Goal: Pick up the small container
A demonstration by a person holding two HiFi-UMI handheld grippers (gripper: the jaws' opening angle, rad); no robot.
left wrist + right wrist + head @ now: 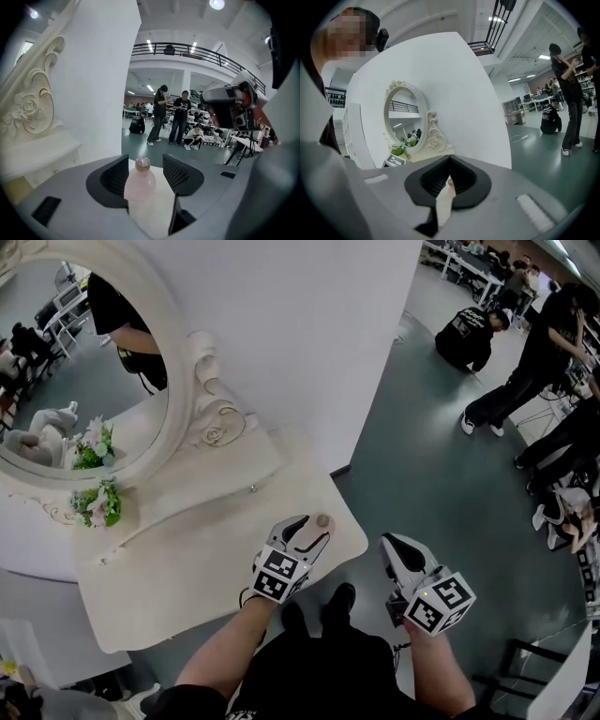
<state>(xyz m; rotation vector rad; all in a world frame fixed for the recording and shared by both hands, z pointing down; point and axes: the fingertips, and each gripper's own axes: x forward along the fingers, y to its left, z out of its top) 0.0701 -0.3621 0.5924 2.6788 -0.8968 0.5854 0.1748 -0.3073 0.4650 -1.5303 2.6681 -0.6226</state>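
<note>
The small container (322,519) is a pale pink bottle with a tan cap, standing upright near the right front corner of the cream dressing table (187,568). My left gripper (314,531) is at that corner, open, with a jaw on each side of the bottle. In the left gripper view the bottle (139,185) stands between the black pads (115,178), close to the left one, and neither presses on it. My right gripper (394,545) hangs over the floor to the right of the table, shut and empty (450,164).
An oval mirror (84,362) in a carved white frame stands at the back of the table, with small flowers (98,505) at its base. A white wall (309,352) rises behind. Several people (497,390) are on the green floor at far right.
</note>
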